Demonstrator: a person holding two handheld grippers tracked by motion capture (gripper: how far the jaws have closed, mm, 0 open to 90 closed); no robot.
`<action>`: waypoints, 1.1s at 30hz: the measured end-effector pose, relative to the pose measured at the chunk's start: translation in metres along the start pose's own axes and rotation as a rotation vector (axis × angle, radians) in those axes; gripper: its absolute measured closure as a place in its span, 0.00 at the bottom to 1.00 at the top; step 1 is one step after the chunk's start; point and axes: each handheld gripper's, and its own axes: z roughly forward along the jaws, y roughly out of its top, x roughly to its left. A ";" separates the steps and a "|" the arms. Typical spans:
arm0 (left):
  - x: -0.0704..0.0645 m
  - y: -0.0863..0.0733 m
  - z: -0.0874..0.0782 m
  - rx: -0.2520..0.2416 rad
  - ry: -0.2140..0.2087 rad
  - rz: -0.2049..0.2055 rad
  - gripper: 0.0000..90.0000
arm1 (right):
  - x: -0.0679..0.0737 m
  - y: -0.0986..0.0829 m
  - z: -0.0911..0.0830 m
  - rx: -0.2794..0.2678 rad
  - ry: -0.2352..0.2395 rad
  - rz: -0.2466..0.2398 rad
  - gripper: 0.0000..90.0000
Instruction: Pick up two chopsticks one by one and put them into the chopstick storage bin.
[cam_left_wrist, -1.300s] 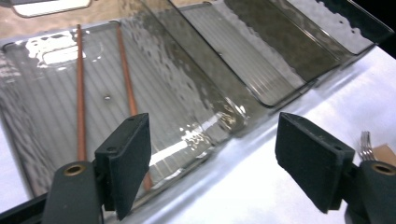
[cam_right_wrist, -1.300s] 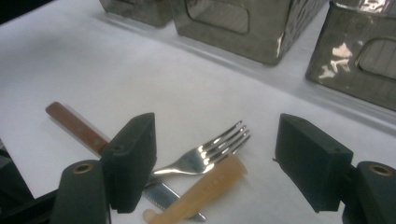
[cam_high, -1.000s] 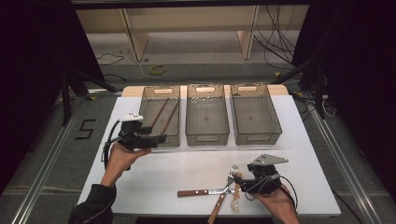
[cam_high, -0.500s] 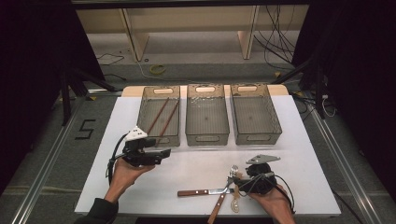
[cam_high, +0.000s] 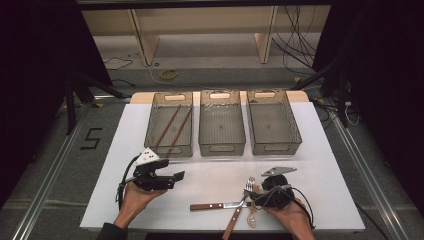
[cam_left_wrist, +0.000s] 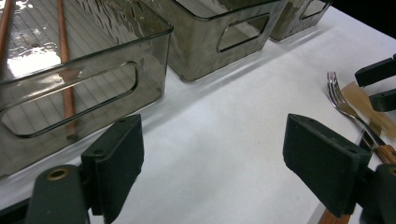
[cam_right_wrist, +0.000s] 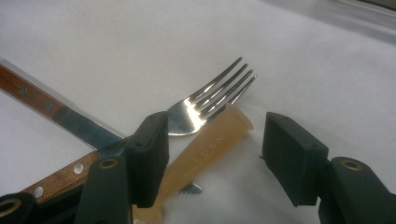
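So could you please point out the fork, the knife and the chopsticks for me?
fork (cam_right_wrist: 210, 93): right gripper view, on the tines.
knife (cam_high: 207, 206): high view, on the wooden handle.
chopsticks (cam_high: 167, 125): high view, on the left stick's middle, inside the left bin.

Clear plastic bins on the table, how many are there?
3, side by side along the far edge: the left clear plastic bin holds two brown chopsticks, the middle bin and right bin look empty.
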 end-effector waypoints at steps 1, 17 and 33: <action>0.000 0.000 -0.001 -0.003 -0.002 0.000 0.22 | 0.000 0.000 0.001 0.004 0.000 -0.002 0.47; -0.004 -0.007 -0.005 -0.046 -0.014 0.030 0.19 | 0.004 0.000 0.009 0.044 -0.013 -0.027 0.48; -0.006 -0.010 -0.006 -0.037 -0.017 0.041 0.19 | 0.011 0.000 0.010 0.058 -0.062 -0.058 0.52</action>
